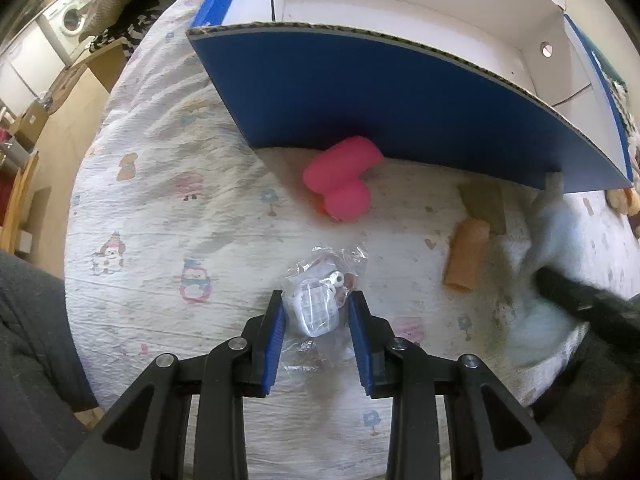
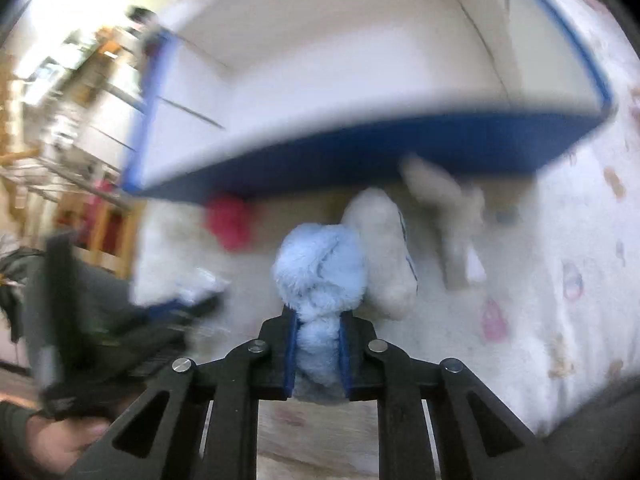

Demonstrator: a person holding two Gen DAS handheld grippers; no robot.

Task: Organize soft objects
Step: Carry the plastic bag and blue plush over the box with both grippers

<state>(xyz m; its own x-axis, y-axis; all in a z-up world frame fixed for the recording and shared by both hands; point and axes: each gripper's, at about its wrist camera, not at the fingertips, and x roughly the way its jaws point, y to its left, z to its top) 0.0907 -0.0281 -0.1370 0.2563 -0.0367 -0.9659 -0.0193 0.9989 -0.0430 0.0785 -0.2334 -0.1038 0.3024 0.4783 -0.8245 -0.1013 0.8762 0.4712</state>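
Note:
In the left wrist view my left gripper (image 1: 317,301) points down at the bed, its blue pads closed on a clear plastic bag holding a small white item (image 1: 314,308). A pink plush (image 1: 340,184) lies against the blue wall of the cardboard box (image 1: 400,112). My right gripper (image 2: 319,316) is shut on a pale blue plush (image 2: 320,276), which shows as a blur (image 1: 554,216) at the right of the left wrist view. Beyond it lie a white plush (image 2: 384,252) and a beige plush (image 2: 444,208).
An orange-tan roll (image 1: 466,256) lies on the printed bedsheet (image 1: 160,184). The box's white inside (image 2: 360,60) is open at the top. The bed's edge falls away at the left, toward wooden furniture and a washing machine (image 1: 70,20). A grey sleeve (image 1: 28,320) shows at lower left.

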